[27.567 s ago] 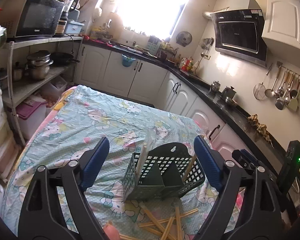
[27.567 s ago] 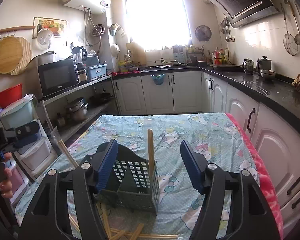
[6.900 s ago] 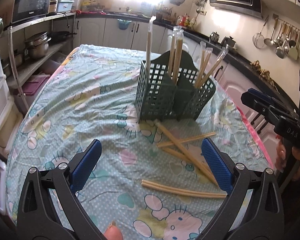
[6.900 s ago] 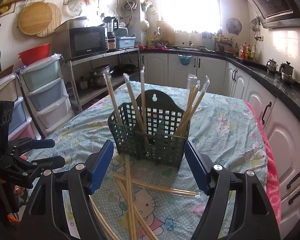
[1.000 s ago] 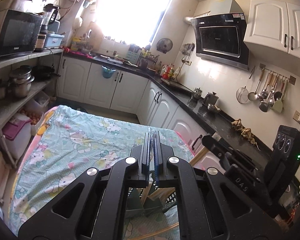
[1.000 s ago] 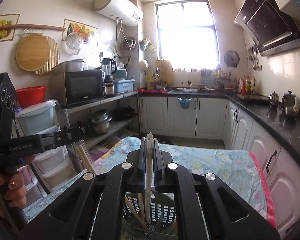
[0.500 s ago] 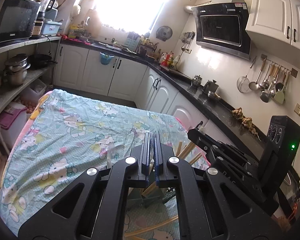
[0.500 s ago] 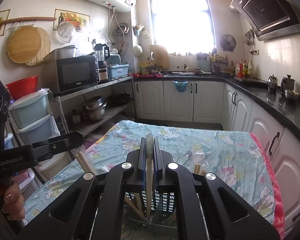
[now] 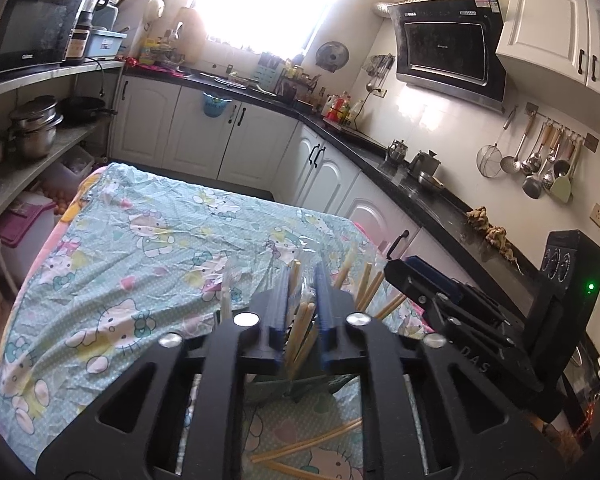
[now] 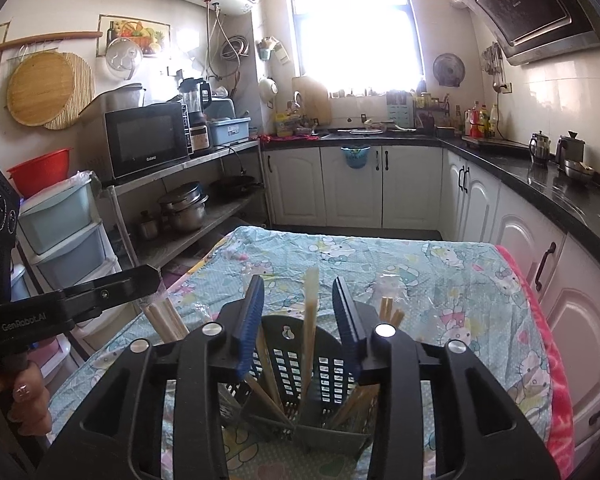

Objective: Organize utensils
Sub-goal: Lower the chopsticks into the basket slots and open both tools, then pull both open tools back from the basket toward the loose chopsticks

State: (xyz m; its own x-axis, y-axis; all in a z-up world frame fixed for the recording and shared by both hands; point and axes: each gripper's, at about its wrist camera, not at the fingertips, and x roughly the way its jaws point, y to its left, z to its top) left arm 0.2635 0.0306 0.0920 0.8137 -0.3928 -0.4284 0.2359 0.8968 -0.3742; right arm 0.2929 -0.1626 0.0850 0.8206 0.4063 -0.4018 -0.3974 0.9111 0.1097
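A dark green slotted basket [image 10: 300, 364] stands on the patterned tablecloth with several wrapped chopstick pairs upright in it. My right gripper [image 10: 300, 300] is just above it with its jaws opening. One wrapped pair [image 10: 310, 312] stands free between the pads, touching neither. My left gripper [image 9: 302, 284] hovers over the same basket [image 9: 300, 386], most of which it hides. Its jaws are opening too, narrowly, around a chopstick pair [image 9: 302, 314] that rests in the basket. Each gripper shows in the other's view: the right gripper [image 9: 396, 270] on the right, the left gripper [image 10: 150, 278] on the left.
Loose chopsticks [image 9: 308, 444] lie on the tablecloth [image 9: 140, 248] in front of the basket. A pink cloth edge [image 10: 556, 360] runs along the table's right side. White cabinets and a black counter [image 10: 540, 184] surround the table, and shelves with pots [image 10: 184, 208] stand at the left.
Both grippers have come down over the basket and their jaws have parted. The chopstick pairs they were pinching now stand loose in the basket.
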